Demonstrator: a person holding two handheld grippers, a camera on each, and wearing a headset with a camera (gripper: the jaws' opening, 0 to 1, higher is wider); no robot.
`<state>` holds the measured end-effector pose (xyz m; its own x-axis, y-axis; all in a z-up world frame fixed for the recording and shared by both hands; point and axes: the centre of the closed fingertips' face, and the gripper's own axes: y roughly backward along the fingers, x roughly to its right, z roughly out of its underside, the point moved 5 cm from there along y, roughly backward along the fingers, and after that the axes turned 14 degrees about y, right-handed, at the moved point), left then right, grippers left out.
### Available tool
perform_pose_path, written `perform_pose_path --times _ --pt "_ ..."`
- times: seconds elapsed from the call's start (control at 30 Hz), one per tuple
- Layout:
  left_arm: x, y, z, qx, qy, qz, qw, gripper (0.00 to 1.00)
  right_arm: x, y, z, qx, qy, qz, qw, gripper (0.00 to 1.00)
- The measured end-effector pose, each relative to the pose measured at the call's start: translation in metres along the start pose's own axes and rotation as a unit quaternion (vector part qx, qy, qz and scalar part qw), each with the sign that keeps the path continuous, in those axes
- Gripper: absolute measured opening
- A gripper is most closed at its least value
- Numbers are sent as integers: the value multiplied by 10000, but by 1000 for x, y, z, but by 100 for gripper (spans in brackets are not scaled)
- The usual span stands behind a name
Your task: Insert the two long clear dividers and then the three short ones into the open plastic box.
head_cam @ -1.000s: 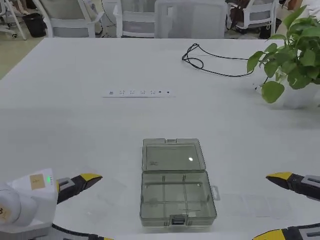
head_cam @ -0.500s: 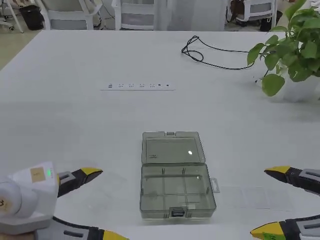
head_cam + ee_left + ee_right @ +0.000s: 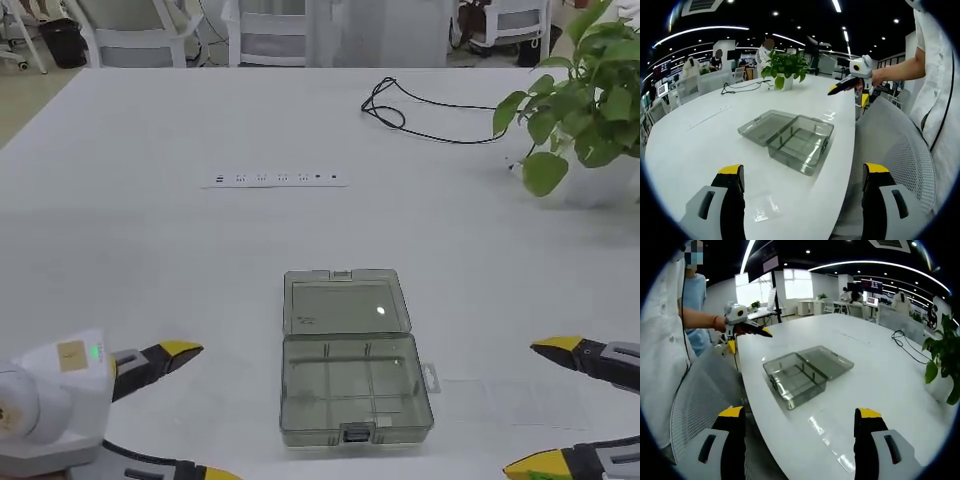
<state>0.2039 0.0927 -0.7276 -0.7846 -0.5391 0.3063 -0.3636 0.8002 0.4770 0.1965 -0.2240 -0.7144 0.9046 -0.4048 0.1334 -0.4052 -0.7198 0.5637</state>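
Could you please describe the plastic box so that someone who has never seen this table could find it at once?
On the big white table, look near the front edge, in the middle, well in front of the white socket strip. The box sits there with its lid lying open flat behind it. It is the only smoky grey, see-through thing on the table.

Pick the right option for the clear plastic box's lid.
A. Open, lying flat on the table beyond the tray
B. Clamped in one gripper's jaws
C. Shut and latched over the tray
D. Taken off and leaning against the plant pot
A: in the head view the lid lies open and flat on the table, joined along the far edge of the plastic box.
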Motion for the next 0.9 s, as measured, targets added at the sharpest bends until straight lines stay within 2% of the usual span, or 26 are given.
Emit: perform_pose_path --times 0.2,0.47,0.6,0.7,0.8,0.9 --pt "-6 2 -3 12 30 -86 10000 100 0 1 0 10 -9 12 10000 90" --pt "-19 9 -7 59 141 -264 9995 100 2 2 0 23 -21 53 10000 90" --pt "-32 17 -10 97 213 -477 9986 100 1 2 0 32 -35 61 10000 90" --pt "-44 24 -8 -6 429 -677 9968 97 2 1 0 48 -38 70 10000 90" --pt "-53 30 -9 21 432 -804 9958 96 2 1 0 59 -48 82 9999 90" --pt "-67 36 -6 -86 602 -1064 9925 92 2 1 -1 71 -52 90 9999 90"
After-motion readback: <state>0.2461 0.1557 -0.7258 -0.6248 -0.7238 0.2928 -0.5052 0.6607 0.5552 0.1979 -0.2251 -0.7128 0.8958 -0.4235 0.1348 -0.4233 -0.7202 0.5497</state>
